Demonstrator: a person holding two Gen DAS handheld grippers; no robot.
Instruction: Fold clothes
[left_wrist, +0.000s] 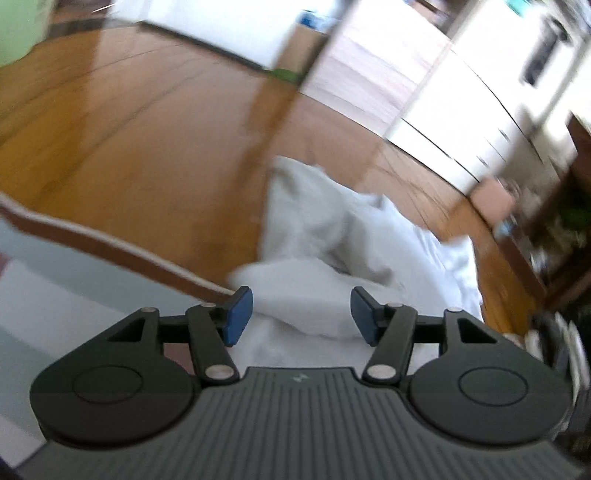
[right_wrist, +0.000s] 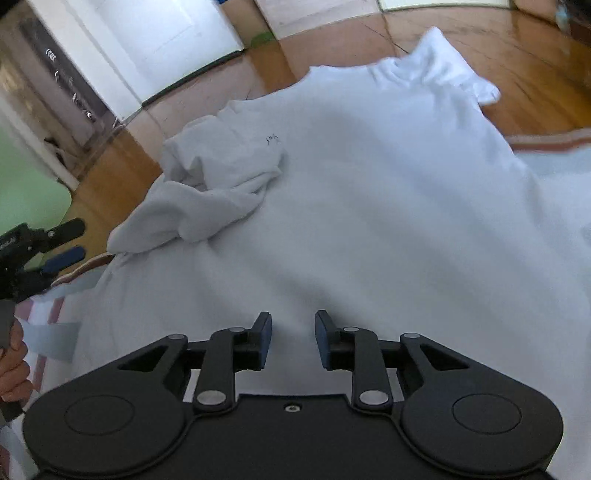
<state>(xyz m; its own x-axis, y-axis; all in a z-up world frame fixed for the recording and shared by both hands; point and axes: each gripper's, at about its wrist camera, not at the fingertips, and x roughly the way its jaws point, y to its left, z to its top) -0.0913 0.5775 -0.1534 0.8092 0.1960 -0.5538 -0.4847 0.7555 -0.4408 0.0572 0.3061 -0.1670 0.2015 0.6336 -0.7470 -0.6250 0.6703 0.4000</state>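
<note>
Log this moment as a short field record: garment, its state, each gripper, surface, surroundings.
garment: white shirt, spread over the surface, unfolded
bunched part: one sleeve crumpled toward the left edge
far end: rumpled, hanging over the far edge above the floor
left gripper: open, holding nothing, cloth just ahead of its blue pads
right gripper: open, holding nothing, above the shirt's near part
surface: pale cover with a brown border
floor: wooden floor
image quality: left wrist view blurred
</note>
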